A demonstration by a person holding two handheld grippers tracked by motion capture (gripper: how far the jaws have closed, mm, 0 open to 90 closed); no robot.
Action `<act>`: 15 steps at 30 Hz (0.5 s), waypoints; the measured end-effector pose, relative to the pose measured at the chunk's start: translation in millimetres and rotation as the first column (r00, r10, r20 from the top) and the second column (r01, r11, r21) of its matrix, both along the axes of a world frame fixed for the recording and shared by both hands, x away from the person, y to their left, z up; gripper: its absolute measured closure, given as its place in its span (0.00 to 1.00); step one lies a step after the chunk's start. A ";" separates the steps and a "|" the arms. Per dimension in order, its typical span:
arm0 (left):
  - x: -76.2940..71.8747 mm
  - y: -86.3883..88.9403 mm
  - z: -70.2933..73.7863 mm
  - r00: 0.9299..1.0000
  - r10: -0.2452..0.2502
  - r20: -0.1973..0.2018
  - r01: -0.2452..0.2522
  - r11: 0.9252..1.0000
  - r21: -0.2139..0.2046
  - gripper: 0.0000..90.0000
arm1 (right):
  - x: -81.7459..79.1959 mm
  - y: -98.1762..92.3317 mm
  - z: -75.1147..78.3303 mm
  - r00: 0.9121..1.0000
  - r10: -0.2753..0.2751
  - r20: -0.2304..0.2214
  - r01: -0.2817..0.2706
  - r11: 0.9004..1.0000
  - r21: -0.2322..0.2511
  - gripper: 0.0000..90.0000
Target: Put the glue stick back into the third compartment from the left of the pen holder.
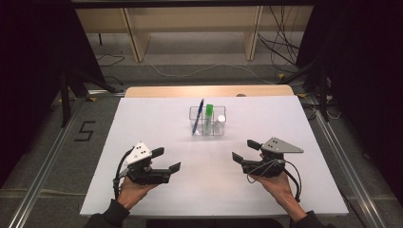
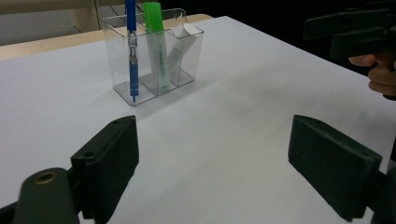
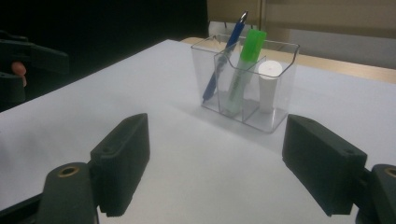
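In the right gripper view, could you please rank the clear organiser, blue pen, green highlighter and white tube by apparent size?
1. Clear organiser
2. Blue pen
3. Green highlighter
4. White tube

All four stand together, so nearness hardly skews this.

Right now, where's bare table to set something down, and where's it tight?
Free: the white table left of the clear organizer, the strip to its right, and the middle stretch between organizer and both open grippers. Tight: the organizer itself, holding a blue pen, green highlighter and white tube; also the near corners under left gripper and right gripper.
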State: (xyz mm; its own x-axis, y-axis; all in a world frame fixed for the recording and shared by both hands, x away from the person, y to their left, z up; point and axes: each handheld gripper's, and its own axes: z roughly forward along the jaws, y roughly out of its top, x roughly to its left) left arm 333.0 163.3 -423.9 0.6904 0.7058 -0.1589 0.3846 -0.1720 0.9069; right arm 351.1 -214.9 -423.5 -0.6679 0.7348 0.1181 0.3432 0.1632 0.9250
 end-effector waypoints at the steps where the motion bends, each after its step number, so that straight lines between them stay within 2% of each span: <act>1: -0.1 0.2 0.1 1.000 -0.004 0.001 0.004 1.000 0.003 0.18 | -1.5 -1.1 -0.9 1.000 0.000 -0.003 0.000 1.000 -0.006 0.27; 10: -0.8 -0.1 0.0 1.000 -0.006 -0.004 0.005 1.000 -0.012 0.18 | -15.3 -10.5 -5.6 1.000 -0.003 0.005 0.003 1.000 -0.001 0.26; 15: -1.6 -2.2 -1.2 1.000 -0.017 -0.014 0.017 1.000 -0.006 0.18 | -22.4 -15.1 -9.8 1.000 -0.012 0.001 0.012 1.000 -0.005 0.26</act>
